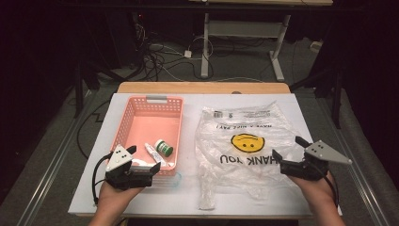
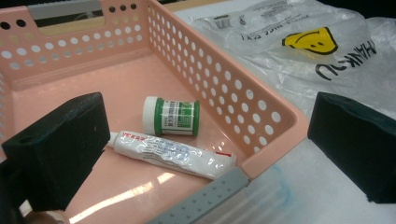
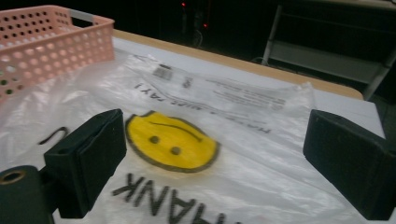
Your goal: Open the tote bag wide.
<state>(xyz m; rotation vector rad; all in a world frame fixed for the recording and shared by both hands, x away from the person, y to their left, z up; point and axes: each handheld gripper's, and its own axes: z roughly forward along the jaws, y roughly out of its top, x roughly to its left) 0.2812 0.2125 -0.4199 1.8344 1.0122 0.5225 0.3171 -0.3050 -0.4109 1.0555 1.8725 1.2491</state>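
A pink perforated basket [image 1: 129, 117] stands on the left of the white mat. Inside it lie a small green jar with a white cap [image 1: 164, 148] [image 2: 172, 116] and a white tube [image 1: 154, 154] [image 2: 173, 154], side by side near the front. My left gripper [image 1: 143, 158] [image 2: 205, 126] hovers open over the basket's near right corner, its jaws wide apart with nothing between them. To the right lies a flat clear plastic bag with a yellow smiley and "THANK YOU" print [image 1: 244, 141] [image 3: 170, 142]. My right gripper [image 1: 288, 148] [image 3: 215, 140] is open just above the bag's right side.
A clear plastic item [image 1: 169, 181] [image 2: 271, 189] pokes out beside the basket's grey front handle [image 2: 205, 200]. The white mat [image 1: 141, 200] covers a wooden table [image 1: 202, 87]. Beyond it are floor cables [image 1: 155, 59] and a white desk frame [image 1: 205, 42].
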